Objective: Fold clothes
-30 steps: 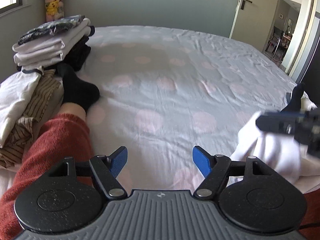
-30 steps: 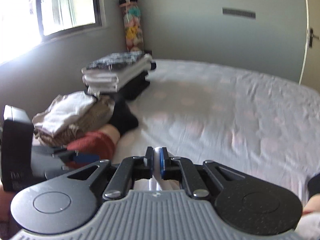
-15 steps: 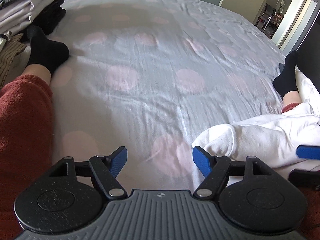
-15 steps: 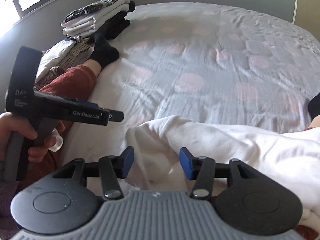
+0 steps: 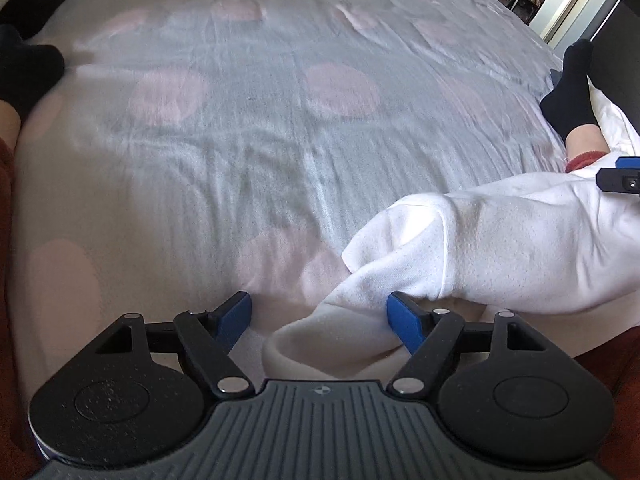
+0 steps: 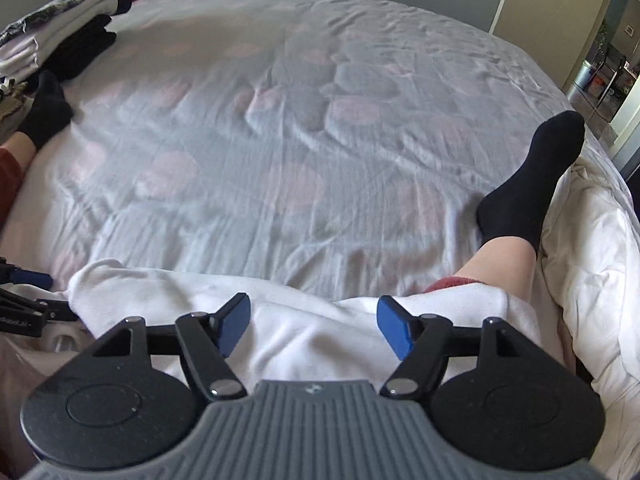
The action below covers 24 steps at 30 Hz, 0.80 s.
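Observation:
A white garment [image 5: 500, 240] lies bunched at the near edge of the bed, across the person's lap. My left gripper [image 5: 320, 316] is open, and a fold of the garment's end lies between its blue fingers. My right gripper [image 6: 314, 322] is open just above the middle of the same white garment [image 6: 304, 332]. The tip of the right gripper shows at the right edge of the left wrist view [image 5: 622, 176]. The left gripper shows at the left edge of the right wrist view [image 6: 24, 304].
The bed sheet [image 6: 280, 120] is grey with pink dots. The person's legs in black socks lie at left [image 6: 46, 110] and right [image 6: 528, 184]. A stack of folded clothes [image 6: 52, 40] sits at far left. A white duvet [image 6: 592, 264] lies at right.
Both grippers have moved forward and down over the white garment. The right gripper, shut a second ago, is open and wider now. The garment's end has come between the left fingers.

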Motion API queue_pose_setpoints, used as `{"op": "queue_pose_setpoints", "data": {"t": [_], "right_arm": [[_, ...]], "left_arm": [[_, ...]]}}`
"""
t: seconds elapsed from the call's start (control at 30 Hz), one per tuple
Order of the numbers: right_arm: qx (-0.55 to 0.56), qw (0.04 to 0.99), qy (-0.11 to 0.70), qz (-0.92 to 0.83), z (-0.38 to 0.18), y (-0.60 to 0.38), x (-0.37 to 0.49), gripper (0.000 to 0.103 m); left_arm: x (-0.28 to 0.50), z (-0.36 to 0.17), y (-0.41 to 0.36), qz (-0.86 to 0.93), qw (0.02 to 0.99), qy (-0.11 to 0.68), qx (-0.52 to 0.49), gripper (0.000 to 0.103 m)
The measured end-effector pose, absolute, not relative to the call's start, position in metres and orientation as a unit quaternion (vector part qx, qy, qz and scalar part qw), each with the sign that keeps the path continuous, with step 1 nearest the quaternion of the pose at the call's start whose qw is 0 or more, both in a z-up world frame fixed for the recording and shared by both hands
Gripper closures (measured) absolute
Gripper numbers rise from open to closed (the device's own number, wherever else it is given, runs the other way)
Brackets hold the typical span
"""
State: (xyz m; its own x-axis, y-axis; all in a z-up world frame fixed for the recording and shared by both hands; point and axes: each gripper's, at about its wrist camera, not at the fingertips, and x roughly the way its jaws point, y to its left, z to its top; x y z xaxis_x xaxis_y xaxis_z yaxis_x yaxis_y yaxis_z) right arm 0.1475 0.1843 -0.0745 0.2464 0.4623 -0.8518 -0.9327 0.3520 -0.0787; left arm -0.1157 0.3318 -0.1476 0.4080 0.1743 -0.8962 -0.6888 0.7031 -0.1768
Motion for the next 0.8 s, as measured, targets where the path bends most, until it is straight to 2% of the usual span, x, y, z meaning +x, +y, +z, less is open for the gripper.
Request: {"op": "queue_pose_setpoints", "data": {"t": [0.07,0.17,0.23,0.3,0.33,0.4,0.57,0.6,0.8], "right_arm": [[-0.320,0.713,0.399,0.479,-0.090,0.194,0.157,0.028],[-0.325,0.690,0.425,0.488,-0.110,0.205,0.160,0.033],[-0.338,0.679,0.422,0.496,-0.117,0.208,0.153,0.051],[-0.348,0.675,0.414,0.501,-0.120,0.208,0.147,0.079],[-0.351,0.676,0.409,0.502,-0.120,0.208,0.145,0.088],[-0.344,0.685,0.397,0.504,-0.114,0.205,0.143,0.095],[-0.303,0.727,0.332,0.519,-0.060,0.197,0.128,0.097],[-0.295,0.735,0.314,0.523,-0.045,0.196,0.122,0.097],[-0.248,0.773,0.204,0.547,0.043,0.190,0.089,0.097]], "left_arm": [[-0.112,-0.148,0.328,0.273,0.797,0.472,-0.260,0.015],[-0.108,-0.144,0.323,0.269,0.804,0.469,-0.247,0.033],[-0.106,-0.142,0.318,0.261,0.811,0.464,-0.243,0.054],[-0.105,-0.141,0.314,0.259,0.815,0.459,-0.240,0.064],[-0.104,-0.140,0.312,0.260,0.817,0.456,-0.238,0.074],[-0.105,-0.135,0.310,0.265,0.821,0.446,-0.239,0.083],[-0.120,-0.097,0.309,0.298,0.845,0.380,-0.228,0.087],[-0.123,-0.088,0.310,0.305,0.850,0.366,-0.224,0.096],[-0.144,-0.015,0.318,0.355,0.872,0.272,-0.199,0.096]]}}
